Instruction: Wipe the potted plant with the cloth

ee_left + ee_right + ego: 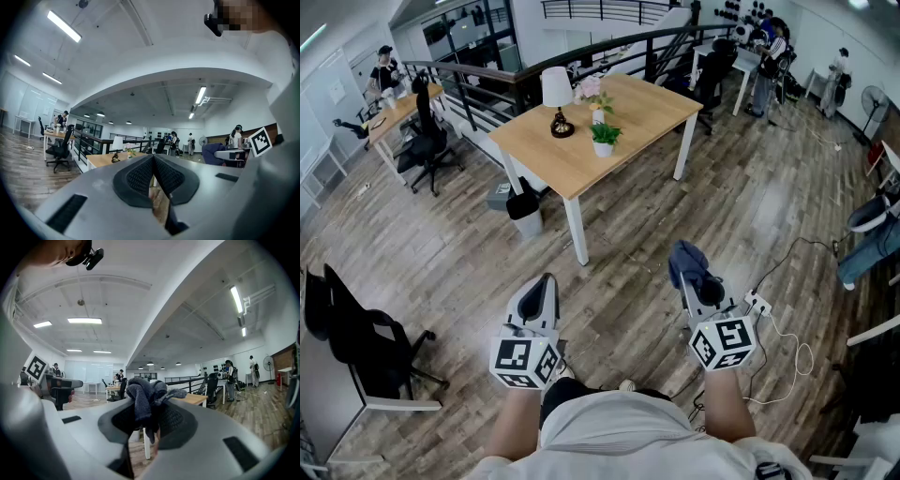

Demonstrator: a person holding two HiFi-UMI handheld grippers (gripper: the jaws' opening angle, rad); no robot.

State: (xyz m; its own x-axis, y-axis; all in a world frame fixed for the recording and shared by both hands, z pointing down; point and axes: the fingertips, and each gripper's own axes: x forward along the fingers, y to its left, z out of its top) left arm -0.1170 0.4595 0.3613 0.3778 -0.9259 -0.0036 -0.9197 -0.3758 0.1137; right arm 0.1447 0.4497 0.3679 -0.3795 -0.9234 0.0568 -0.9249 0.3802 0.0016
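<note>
A small potted plant (pixel 605 137) in a white pot stands on the wooden table (pixel 572 164) well ahead of me, beside a white lamp (pixel 557 98) and a pink flower (pixel 591 89). My right gripper (pixel 692 267) is shut on a dark blue-grey cloth (pixel 687 262), which bunches up between the pads (pixel 171 418) as cloth (pixel 143 397). My left gripper (pixel 540 295) is shut with nothing in it, its pads (pixel 140 176) pressed together. Both grippers hang over the floor, far short of the table. The table (pixel 101 160) shows small beyond the left jaws.
Black office chairs stand at the left (pixel 366 342) and by a far desk (pixel 427 141). A bin (pixel 525 211) sits under the table. A white cable (pixel 787 352) and power strip lie on the floor at right. A black railing (pixel 572 61) runs behind the table.
</note>
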